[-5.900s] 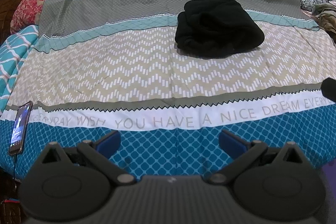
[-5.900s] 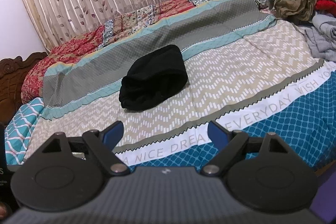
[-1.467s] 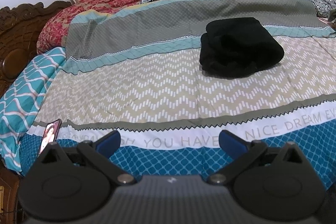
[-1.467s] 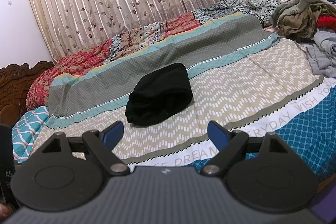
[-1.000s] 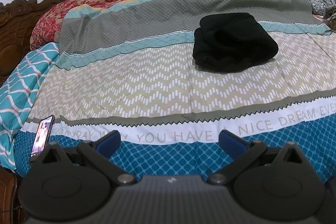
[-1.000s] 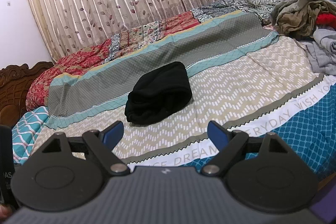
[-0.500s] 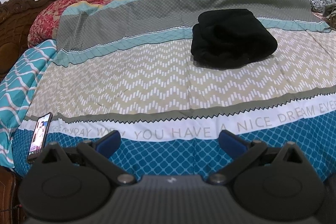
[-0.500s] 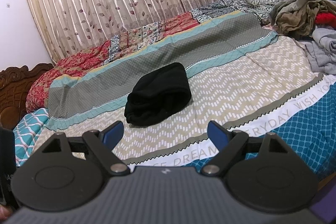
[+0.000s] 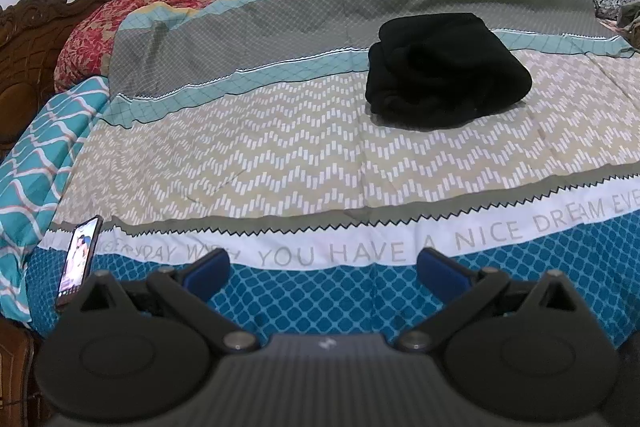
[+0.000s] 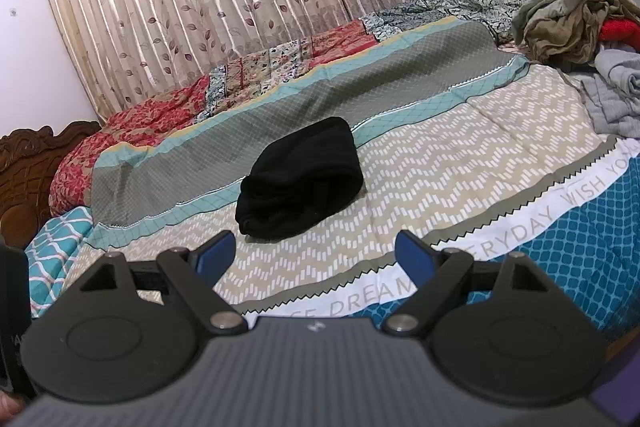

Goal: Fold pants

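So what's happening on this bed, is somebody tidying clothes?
A person holds a two-finger gripper in each hand, and both the left gripper and the right gripper are open, empty and back near the bed's edge. The black pants lie as a folded bundle on the patterned bedspread, touched by neither. A lit smartphone rests at the left edge.

Bedspread (image 9: 280, 155) lies bare before the folded black pants (image 9: 444, 71); phone (image 9: 78, 255) at left edge, clothes pile (image 10: 568, 11) far right

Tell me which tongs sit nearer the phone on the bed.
Left. The left tongs hang open at the bed's near edge, the phone just beside them. The right tongs, also open, face the black pants; no phone shows there.
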Tool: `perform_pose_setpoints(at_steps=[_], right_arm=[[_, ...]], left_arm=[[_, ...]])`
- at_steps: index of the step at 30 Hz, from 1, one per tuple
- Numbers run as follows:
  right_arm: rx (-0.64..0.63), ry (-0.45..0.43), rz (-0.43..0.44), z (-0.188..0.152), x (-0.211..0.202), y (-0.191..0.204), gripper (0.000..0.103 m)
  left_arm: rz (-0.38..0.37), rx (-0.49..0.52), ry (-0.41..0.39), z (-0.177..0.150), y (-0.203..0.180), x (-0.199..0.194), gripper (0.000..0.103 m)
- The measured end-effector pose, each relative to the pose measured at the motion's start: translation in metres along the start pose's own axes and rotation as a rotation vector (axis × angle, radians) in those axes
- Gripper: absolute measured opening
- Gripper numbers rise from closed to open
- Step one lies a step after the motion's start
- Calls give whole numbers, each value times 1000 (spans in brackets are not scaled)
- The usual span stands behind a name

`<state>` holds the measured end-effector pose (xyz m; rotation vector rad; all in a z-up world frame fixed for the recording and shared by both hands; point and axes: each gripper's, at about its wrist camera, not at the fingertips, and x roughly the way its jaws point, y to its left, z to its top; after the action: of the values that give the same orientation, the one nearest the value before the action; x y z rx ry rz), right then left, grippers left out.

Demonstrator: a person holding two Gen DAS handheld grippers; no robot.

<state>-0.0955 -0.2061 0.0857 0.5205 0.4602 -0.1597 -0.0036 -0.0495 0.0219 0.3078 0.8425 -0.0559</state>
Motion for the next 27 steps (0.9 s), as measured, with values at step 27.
perform_pose_setpoints(at_steps=[27], right_arm=[[39,24,1,-2,9,-15,88]], left_arm=[[-40,19,60,0,-10,11,103]])
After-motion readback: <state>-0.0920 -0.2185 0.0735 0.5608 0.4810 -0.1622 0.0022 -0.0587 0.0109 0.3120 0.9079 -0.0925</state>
